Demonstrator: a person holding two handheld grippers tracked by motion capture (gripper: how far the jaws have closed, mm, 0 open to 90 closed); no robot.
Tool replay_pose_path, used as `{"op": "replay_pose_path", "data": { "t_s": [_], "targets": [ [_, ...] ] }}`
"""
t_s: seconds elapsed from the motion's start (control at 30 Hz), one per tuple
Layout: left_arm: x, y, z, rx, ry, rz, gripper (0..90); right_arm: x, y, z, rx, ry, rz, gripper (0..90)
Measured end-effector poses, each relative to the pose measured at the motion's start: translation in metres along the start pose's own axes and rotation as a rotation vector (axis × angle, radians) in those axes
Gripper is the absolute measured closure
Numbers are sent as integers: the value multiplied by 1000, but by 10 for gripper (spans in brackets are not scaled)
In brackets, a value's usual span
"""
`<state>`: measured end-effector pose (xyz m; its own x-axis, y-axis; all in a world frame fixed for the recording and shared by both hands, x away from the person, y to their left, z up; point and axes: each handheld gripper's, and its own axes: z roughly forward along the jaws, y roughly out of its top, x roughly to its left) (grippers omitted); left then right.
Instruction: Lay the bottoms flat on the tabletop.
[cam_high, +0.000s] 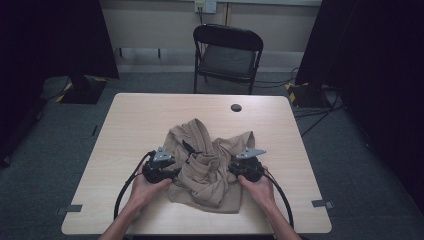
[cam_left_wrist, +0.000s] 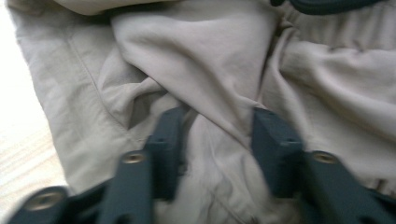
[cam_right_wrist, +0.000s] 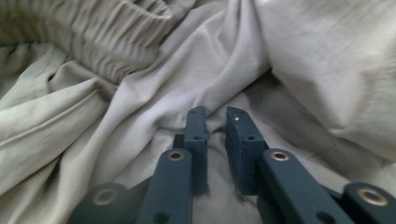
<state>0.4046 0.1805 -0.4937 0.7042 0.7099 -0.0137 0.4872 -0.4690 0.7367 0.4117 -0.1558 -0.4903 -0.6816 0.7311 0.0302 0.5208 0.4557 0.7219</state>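
Fabric hides much of what matters: a crumpled beige garment (cam_high: 207, 162) lies heaped at the middle of the surface (cam_high: 130, 120), slightly toward 6 o'clock, and its folds cover the jaw tips of both grippers in the high view. Its exact type is hard to make out, though a gathered elastic band runs across the right gripper view toward 11 o'clock.

At the heap's 9 o'clock edge sits the left gripper (cam_left_wrist: 217, 135), its jaws partly apart with a ridge of cloth rising between them; the frame is blurred, so I cannot tell whether the pads press on it. At the 3 o'clock edge the right gripper (cam_right_wrist: 215, 122) has its jaws nearly together, pinching a thin fold of the garment.

Beyond the surface at 12 o'clock stands 1 black folding chair (cam_high: 227, 55).
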Motion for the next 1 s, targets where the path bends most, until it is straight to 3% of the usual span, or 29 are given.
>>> {"op": "replay_pose_path", "data": {
  "t_s": [0.03, 0.1, 0.2, 0.3, 0.43, 0.47, 0.53, 0.6, 0.8, 0.93, 1.0],
  "targets": [
    [0, -4, -4, -9, -22, 4, 693, 4, -7, -6, -10, 32, 4, 854],
    [1, -8, -7, -19, -28, 12, 750, 8, -13, -10, -14, 50, 6, 874],
    [-3, -9, -11, -1, -55, 17, 776, 14, -21, -19, -9, 74, 9, 883],
    [-9, -11, -16, 22, -53, 51, 796, 24, -28, -26, -8, 88, 9, 885],
    [-15, -24, -26, 4, -122, -12, 803, 35, -37, -36, -1, 108, 9, 879],
    [-16, -26, -30, 14, -129, -9, 804, 36, -39, -38, -1, 106, 8, 866],
    [-18, -29, -34, 23, -143, -29, 796, 39, -39, -42, -12, 105, 6, 812],
    [-17, -29, -37, 15, -146, -23, 772, 39, -36, -46, -46, 120, 18, 764],
    [-6, -12, -46, -91, -137, -79, 733, 51, -17, -48, -139, 180, 9, 577],
    [-1, 1, -37, -121, -132, -97, 681, 58, -5, -35, -147, 225, -12, 429],
    [2, 5, -24, -112, -141, -126, 663, 61, 0, -27, -149, 228, -22, 350]
  ]
}}
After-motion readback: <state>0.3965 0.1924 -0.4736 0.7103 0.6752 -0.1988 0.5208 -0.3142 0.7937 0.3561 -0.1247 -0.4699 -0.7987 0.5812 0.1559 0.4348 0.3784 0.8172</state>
